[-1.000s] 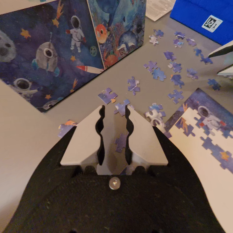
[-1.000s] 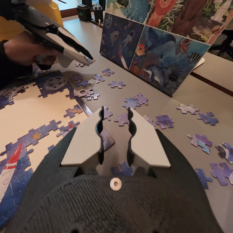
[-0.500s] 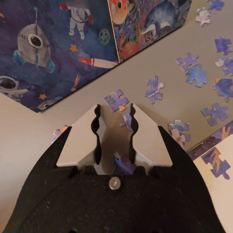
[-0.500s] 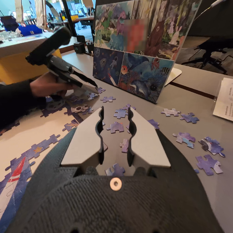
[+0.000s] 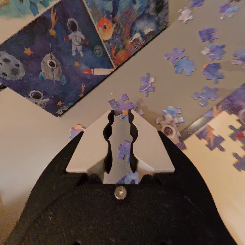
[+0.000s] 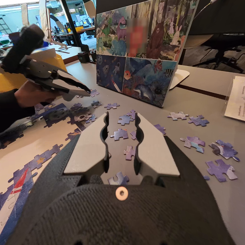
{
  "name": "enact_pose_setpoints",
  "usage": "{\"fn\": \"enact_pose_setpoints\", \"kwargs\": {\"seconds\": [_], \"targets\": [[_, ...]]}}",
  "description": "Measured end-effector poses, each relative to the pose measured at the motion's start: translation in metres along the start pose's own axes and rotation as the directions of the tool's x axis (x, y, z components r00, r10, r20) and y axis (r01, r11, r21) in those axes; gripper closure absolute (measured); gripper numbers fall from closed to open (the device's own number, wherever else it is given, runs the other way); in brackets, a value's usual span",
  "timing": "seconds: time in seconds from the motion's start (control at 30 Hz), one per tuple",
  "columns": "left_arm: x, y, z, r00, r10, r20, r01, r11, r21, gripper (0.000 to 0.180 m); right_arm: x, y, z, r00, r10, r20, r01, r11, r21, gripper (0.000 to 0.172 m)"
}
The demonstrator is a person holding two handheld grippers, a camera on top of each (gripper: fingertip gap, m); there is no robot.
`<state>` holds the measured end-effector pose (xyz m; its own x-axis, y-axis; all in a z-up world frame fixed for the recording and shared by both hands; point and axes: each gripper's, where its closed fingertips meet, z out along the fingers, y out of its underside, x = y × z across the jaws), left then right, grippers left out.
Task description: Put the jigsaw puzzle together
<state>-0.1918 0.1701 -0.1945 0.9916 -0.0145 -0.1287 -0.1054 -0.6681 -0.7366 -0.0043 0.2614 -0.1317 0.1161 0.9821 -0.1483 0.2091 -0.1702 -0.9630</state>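
My left gripper (image 5: 120, 111) is shut on a purple puzzle piece (image 5: 120, 103) with a small orange spot, pinched edgewise at the fingertips and lifted a little off the grey table (image 5: 165, 82). The right wrist view shows the same gripper (image 6: 88, 91) with the piece (image 6: 94, 92) sticking out of its tips. My right gripper (image 6: 121, 115) is open and empty, hovering over loose purple pieces (image 6: 121, 134) that lie on the table below its fingers.
A picture board (image 5: 53, 59) with space and sea scenes stands close ahead, and also shows in the right wrist view (image 6: 136, 74). A partly built puzzle on a cream tray (image 6: 33, 139) lies to the left. Several loose pieces (image 6: 194, 143) are scattered about. A paper sheet (image 6: 238, 100) lies far right. One gripper's finger ends stand about 20 cm off the other's.
My left gripper moved forward to the purple piece, opened wider, then closed on its edge and raised it off the table. My right gripper stayed open and shifted only slightly.
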Motion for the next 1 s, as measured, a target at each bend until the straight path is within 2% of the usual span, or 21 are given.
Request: {"fn": "enact_pose_setpoints", "kwargs": {"seconds": [0.13,0.27,0.43,0.57,0.67,0.73,0.83,1.0], "targets": [[0.044,-0.011,-0.03,0.985,0.091,-0.149,-0.081,0.994,0.074,0.158,-0.022,-0.004,0.004,0.995,-0.025,0.096,0.024,1.0,0.017,0.133],[0.081,-0.015,-0.053,0.957,0.254,-0.138,-0.234,0.962,0.142,0.158,-0.05,-0.011,0.005,0.958,0.032,0.283,-0.056,0.995,0.077,0.134],[0.113,-0.031,-0.076,0.937,0.324,-0.132,-0.278,0.918,0.284,0.159,-0.028,-0.019,-0.003,0.939,0.165,0.302,-0.214,0.967,0.137,0.132],[0.122,-0.037,-0.08,0.925,0.35,-0.148,-0.287,0.899,0.331,0.159,-0.03,-0.037,-0.02,0.93,0.122,0.348,-0.213,0.947,0.239,0.123],[0.129,-0.043,-0.085,0.917,0.301,-0.264,-0.19,0.908,0.375,0.158,-0.053,-0.049,-0.032,0.92,-0.04,0.39,-0.098,0.94,0.328,0.122],[0.123,-0.048,-0.09,0.904,0.233,-0.358,-0.08,0.916,0.394,0.158,-0.066,-0.047,-0.032,0.925,-0.178,0.335,0.054,0.936,0.348,0.128],[0.102,-0.051,-0.087,0.9,0.188,-0.394,-0.01,0.912,0.411,0.158,-0.08,-0.032,-0.018,0.913,-0.286,0.292,0.2,0.936,0.291,0.133],[0.085,-0.042,-0.085,0.891,0.159,-0.425,0.046,0.9,0.434,0.159,-0.098,-0.007,0.002,0.885,-0.333,0.325,0.288,0.941,0.179,0.134]]}}
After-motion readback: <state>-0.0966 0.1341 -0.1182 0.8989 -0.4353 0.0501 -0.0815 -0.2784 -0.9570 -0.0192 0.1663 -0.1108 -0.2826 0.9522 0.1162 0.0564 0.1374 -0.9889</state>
